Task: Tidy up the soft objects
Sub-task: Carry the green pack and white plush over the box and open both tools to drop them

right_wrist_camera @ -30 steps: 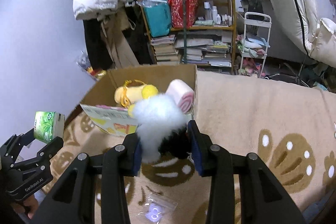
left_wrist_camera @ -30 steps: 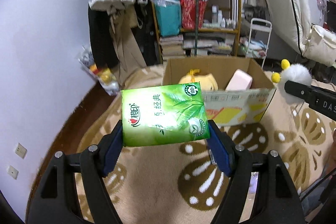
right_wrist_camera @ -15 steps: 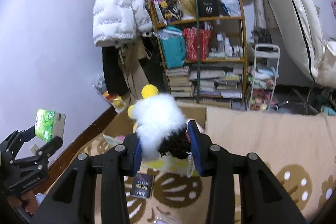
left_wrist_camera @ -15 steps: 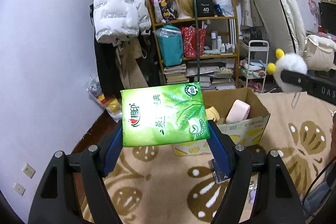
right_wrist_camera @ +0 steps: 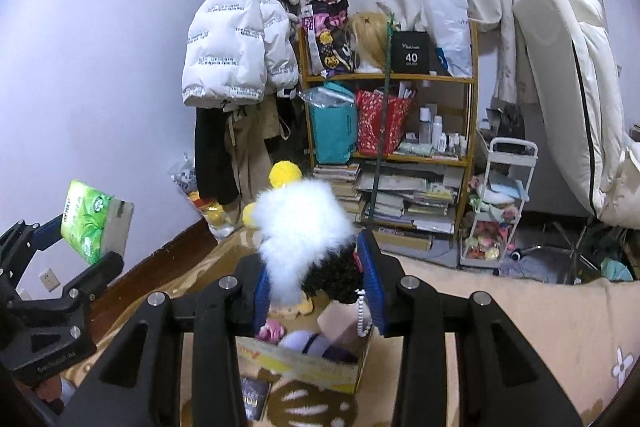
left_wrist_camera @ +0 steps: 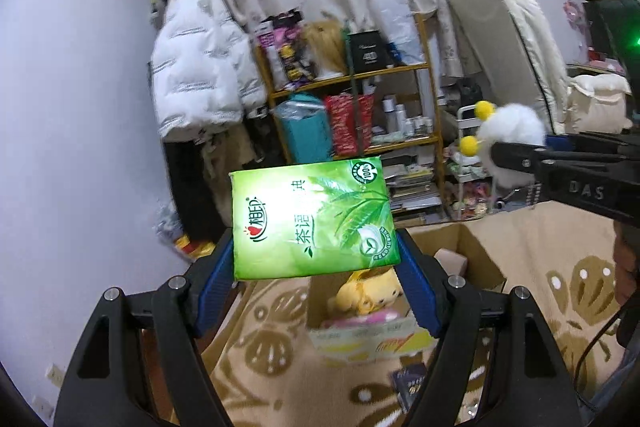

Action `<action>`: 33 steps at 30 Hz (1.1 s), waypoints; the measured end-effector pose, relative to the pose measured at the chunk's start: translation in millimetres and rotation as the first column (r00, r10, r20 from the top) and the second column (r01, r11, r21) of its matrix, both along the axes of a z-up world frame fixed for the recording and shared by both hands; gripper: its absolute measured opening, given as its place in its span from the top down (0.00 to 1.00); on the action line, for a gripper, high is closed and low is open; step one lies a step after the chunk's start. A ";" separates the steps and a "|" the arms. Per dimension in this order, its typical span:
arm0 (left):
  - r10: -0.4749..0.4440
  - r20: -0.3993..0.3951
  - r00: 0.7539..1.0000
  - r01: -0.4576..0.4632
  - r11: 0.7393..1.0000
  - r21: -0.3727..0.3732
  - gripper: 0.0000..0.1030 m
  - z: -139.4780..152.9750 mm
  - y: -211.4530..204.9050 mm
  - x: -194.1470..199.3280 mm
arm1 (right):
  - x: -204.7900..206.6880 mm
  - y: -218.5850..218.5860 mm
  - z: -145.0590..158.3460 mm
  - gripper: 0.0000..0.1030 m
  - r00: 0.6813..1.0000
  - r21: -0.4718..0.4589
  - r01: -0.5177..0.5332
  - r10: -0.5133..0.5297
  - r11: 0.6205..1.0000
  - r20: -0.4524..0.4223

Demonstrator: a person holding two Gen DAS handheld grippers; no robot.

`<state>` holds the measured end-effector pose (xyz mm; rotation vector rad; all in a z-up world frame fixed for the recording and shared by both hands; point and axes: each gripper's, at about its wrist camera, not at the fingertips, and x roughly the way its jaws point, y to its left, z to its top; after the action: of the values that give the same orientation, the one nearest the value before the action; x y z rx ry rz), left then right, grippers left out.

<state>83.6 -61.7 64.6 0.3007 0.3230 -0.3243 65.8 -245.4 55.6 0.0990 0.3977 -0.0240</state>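
My left gripper [left_wrist_camera: 316,259] is shut on a green tissue pack [left_wrist_camera: 312,217] and holds it up in the air, above and in front of an open cardboard box [left_wrist_camera: 476,259] on the carpet. My right gripper [right_wrist_camera: 316,279] is shut on a fluffy white plush toy with yellow pompoms and a black part [right_wrist_camera: 300,223], held high over the same box [right_wrist_camera: 304,361]. The box holds a yellow plush [left_wrist_camera: 370,293], a pink soft block [right_wrist_camera: 340,319] and other soft toys. The tissue pack also shows at the left of the right wrist view [right_wrist_camera: 92,223], the white plush at the right of the left wrist view [left_wrist_camera: 512,127].
A beige patterned carpet [left_wrist_camera: 272,355] covers the floor. A cluttered wooden shelf [right_wrist_camera: 392,115] and hanging coats [right_wrist_camera: 236,47] stand behind the box. A white cart [right_wrist_camera: 500,203] and an upended mattress [right_wrist_camera: 572,87] stand at the right. A small dark packet [right_wrist_camera: 250,397] lies by the box front.
Both grippers have risen with their loads and the views have tilted upward. The box has dropped low in both views and now lies beneath the held toy and tissue pack.
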 end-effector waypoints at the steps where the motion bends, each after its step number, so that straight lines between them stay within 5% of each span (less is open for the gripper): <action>1: -0.002 0.002 1.000 0.002 1.000 0.006 0.28 0.6 -2.8 4.4 | 2.7 -0.6 0.2 0.60 1.000 0.000 -0.001 0.001 1.000 -0.001; 8: -0.001 -0.029 1.000 0.001 1.000 0.015 0.28 -12.8 -16.6 40.0 | 27.9 -4.0 -8.4 0.59 1.000 -0.002 -0.025 0.025 1.000 -0.012; 23: -0.025 -0.170 0.985 0.031 0.999 0.032 0.27 -74.9 -31.9 74.2 | 64.2 1.9 -89.0 0.59 0.983 0.055 -0.057 0.065 0.997 -0.173; 33: -0.031 -0.264 0.964 0.043 0.998 0.037 0.27 -99.8 -36.5 88.2 | 73.7 -3.1 -111.0 0.59 0.970 0.076 -0.048 0.064 0.996 -0.233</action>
<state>171.8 -98.2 -35.2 0.3056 0.5876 -0.3958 139.5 -248.5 -55.5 0.1545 0.6390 0.0342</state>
